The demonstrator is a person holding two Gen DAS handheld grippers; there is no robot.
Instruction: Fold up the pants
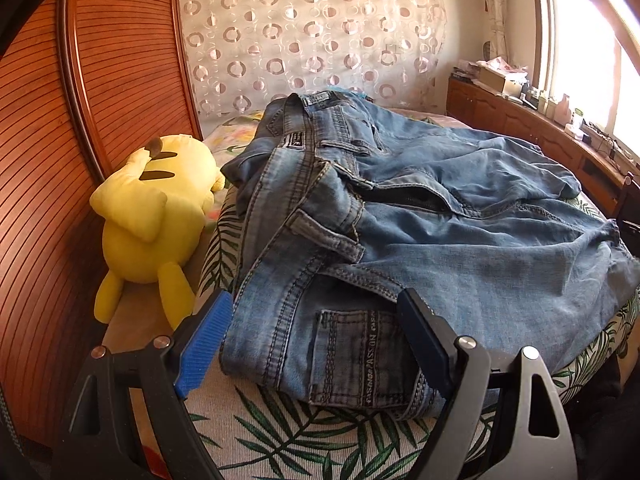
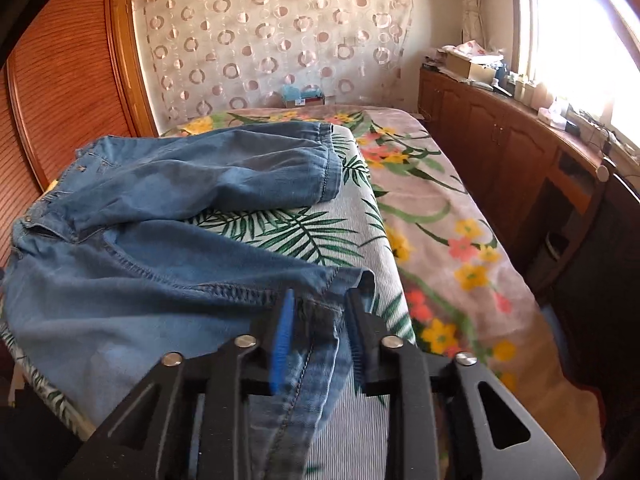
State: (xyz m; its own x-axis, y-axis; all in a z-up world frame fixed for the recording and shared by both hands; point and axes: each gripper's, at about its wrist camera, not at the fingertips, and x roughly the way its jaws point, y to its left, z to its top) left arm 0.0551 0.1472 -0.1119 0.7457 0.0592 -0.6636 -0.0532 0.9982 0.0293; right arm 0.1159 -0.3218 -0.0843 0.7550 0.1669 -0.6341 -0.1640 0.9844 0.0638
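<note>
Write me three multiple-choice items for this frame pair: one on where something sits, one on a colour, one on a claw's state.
1. Where is the plush toy?
A. On top of the jeans
B. Left of the jeans, by the wooden panel
C. On the cabinet under the window

2. What colour is the plush toy?
A. Yellow
B. Red
C. White

3. How does the left claw stand?
A. Shut tight on the toy
B. Out of view
C. Open wide, its fingers on either side of the jeans' waist end

Answers:
1 B: in the left wrist view the toy lies between the jeans and the wooden panel.
2 A: its body is yellow with dark stripes.
3 C: the blue pads stand well apart with the back pocket between them.
</note>
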